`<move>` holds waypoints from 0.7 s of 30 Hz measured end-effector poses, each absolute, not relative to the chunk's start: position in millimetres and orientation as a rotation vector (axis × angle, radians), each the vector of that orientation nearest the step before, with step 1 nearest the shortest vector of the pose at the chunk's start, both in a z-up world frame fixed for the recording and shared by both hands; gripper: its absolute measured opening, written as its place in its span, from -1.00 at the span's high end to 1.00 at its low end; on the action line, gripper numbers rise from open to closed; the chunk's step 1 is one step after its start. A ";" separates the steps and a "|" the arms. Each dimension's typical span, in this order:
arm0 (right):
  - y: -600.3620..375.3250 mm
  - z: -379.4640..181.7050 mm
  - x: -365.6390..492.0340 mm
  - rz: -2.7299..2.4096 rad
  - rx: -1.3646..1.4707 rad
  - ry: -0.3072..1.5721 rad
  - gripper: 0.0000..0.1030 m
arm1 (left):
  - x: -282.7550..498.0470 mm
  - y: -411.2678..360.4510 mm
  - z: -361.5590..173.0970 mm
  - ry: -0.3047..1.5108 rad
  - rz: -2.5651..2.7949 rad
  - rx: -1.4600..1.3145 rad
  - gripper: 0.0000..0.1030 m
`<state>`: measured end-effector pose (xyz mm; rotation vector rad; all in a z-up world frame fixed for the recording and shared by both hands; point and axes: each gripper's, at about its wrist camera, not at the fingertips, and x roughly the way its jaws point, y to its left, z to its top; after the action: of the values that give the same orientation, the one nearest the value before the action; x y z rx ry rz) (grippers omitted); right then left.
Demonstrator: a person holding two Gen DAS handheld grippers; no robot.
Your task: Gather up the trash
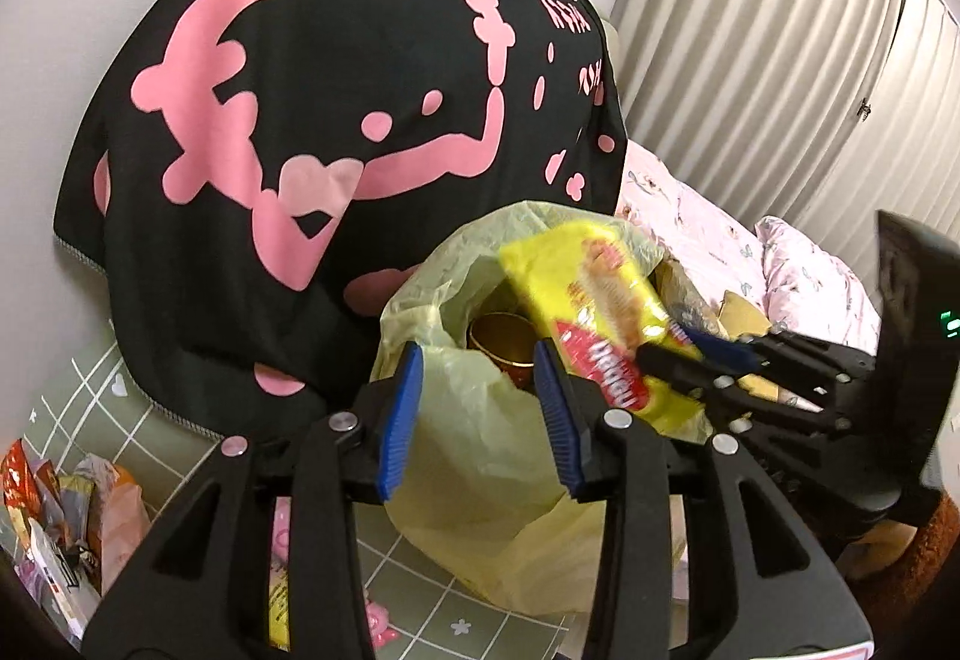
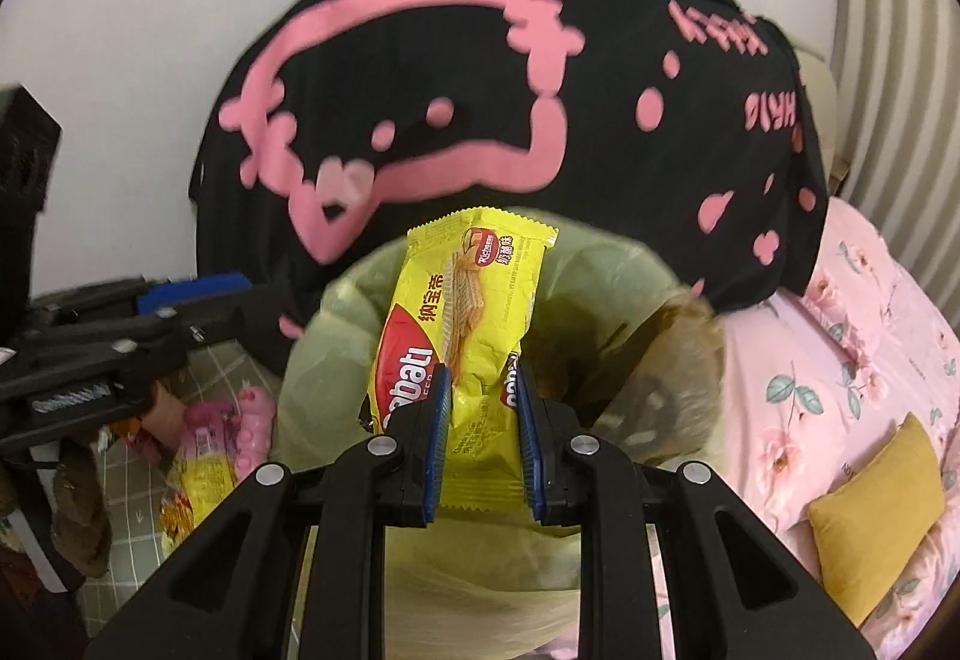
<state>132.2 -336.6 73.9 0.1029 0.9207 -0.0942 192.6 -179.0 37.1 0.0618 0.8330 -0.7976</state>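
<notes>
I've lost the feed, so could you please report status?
Right claw shut on yellow wrapper, over bag mouth. Left claw open astride bag rim. Nothing blocking.

Even, soft indoor light without glare; strong fisheye bending and dark corners; motion blur smears the right-wrist view.

A: Right gripper [image 2: 483, 402], blue pads clamped on a yellow wafer wrapper [image 2: 462, 312], held above the open mouth of a pale yellow-green trash bag [image 2: 606, 276].

B: Surroundings?

A: Left gripper [image 2: 198, 294] at far left, state unclear. Black cloth with pink print [image 2: 480, 78] behind. Pink floral bedding [image 2: 840, 360] and mustard cushion [image 2: 876, 516] at right. Snack wrappers [image 2: 204, 450] on the floor, lower left.
</notes>
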 end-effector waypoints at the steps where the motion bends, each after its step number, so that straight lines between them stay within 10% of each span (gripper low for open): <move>1: -336.7 69.6 133.7 -0.094 0.104 0.937 0.59 | 192.9 -178.8 35.7 0.837 -0.797 0.059 0.29; 21: -345.8 69.8 129.2 -0.177 0.117 0.862 0.21 | 189.8 -149.2 22.4 0.857 -0.745 0.004 0.24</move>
<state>129.2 -345.8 69.8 0.1166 0.8615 -0.1772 189.8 -149.2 22.4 0.0040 0.8566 -0.7445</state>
